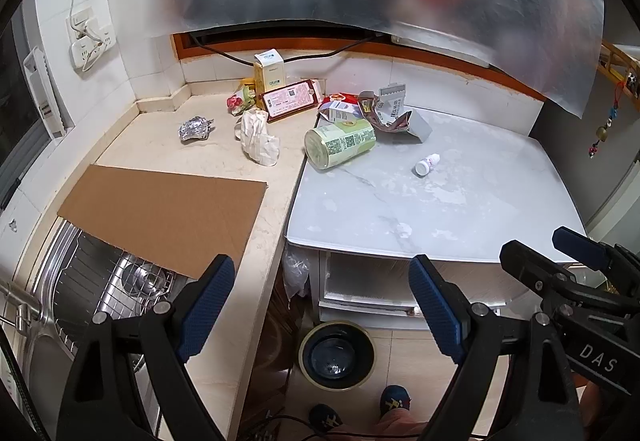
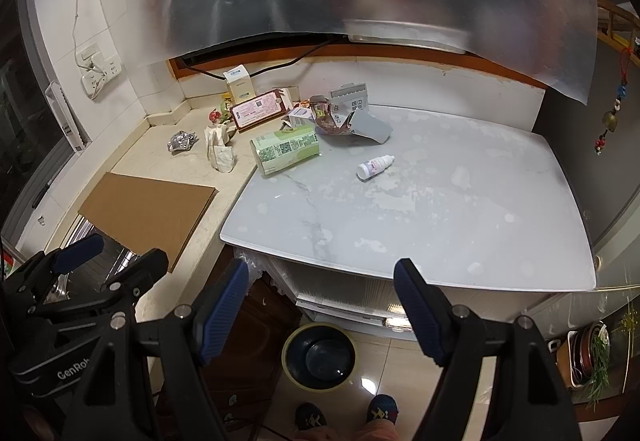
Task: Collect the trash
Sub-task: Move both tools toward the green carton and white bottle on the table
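Observation:
Trash lies at the back of the counter and white table: a green carton [image 1: 340, 142] [image 2: 285, 153] on its side, a small white bottle [image 1: 427, 164] [image 2: 374, 166], a crumpled foil ball [image 1: 194, 128] [image 2: 182, 141], a crumpled white paper bag [image 1: 258, 137] [image 2: 219, 151], torn grey packaging [image 1: 394, 117] [image 2: 352, 117], and a red card box [image 1: 290, 99] [image 2: 258, 109]. A bin [image 1: 337, 354] [image 2: 319, 356] lined with a dark bag stands on the floor below. My left gripper [image 1: 322, 307] and right gripper [image 2: 320, 307] are both open and empty, held above the bin, short of the table edge.
A cardboard sheet [image 1: 168, 215] [image 2: 148, 213] lies over part of the steel sink [image 1: 92, 289]. A yellow-white box [image 1: 269, 71] stands in the back corner. A wall socket with cable [image 1: 90, 37] is at left. The person's feet [image 1: 394, 399] are by the bin. A blurred plastic sheet hangs above.

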